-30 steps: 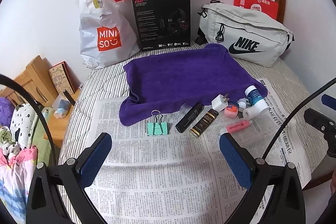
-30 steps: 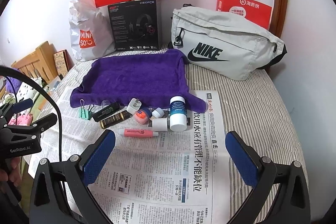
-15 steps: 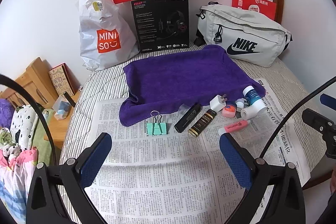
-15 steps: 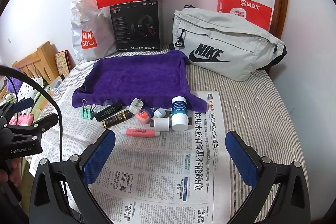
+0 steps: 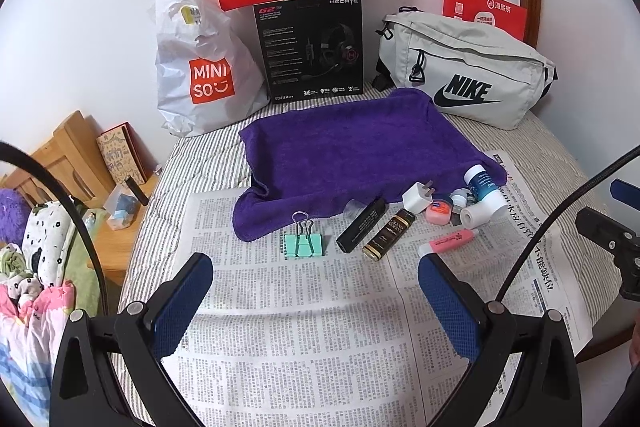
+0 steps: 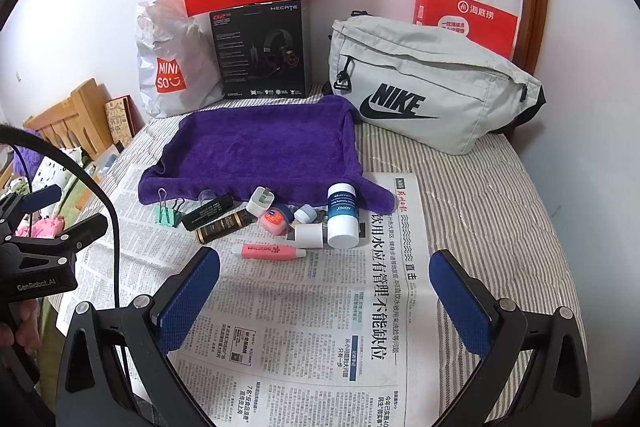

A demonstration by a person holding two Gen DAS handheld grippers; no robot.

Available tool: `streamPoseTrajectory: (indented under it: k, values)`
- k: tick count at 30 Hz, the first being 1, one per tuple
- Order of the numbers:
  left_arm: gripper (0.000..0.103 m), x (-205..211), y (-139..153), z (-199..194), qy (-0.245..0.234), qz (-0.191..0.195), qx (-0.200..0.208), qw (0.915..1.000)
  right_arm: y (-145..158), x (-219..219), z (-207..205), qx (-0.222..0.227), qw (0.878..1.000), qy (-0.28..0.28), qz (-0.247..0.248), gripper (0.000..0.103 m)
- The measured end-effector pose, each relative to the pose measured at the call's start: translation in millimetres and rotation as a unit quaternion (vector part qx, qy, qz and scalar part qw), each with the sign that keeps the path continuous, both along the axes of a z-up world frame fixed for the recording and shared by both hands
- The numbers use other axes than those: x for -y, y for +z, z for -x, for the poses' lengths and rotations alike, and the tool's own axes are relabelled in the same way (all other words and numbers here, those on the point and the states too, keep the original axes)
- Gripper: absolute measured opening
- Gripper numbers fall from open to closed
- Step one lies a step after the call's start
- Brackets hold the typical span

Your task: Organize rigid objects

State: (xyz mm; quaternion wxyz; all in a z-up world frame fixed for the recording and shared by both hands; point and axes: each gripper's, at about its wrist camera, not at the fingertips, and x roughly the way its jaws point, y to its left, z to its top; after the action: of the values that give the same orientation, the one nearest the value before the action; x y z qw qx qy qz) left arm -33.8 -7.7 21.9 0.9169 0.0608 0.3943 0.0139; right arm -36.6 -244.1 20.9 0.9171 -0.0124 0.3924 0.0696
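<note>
A purple towel [image 5: 356, 147] lies on the bed [image 6: 492, 195], its near edge on a newspaper [image 5: 304, 315]. Along that edge sits a row of small things, from a green binder clip [image 5: 303, 245] to a white bottle [image 6: 342, 215]. Both the left claw [image 5: 316, 303] and the right claw [image 6: 324, 301] hover apart, holding nothing.

Black gripper [image 6: 324, 293], blue mesh pads [image 6: 188, 297]

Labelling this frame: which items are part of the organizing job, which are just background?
Job: binder clip, black tube, brown bottle, charger plug, pink tin, pink pen, white-capped bottle, purple towel.

Background: Nike bag, headset box, Miniso bag, newspaper.
</note>
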Motion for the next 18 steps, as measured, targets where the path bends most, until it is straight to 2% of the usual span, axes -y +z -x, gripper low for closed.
streamPoseTrajectory:
  k: [18]
  values:
    - [0.103, -1.9, 0.5, 2.4, 0.002, 0.001, -0.002, 1.0000, 1.7, -3.2, 0.4, -0.003, 1.000, 0.005, 0.003, 0.103]
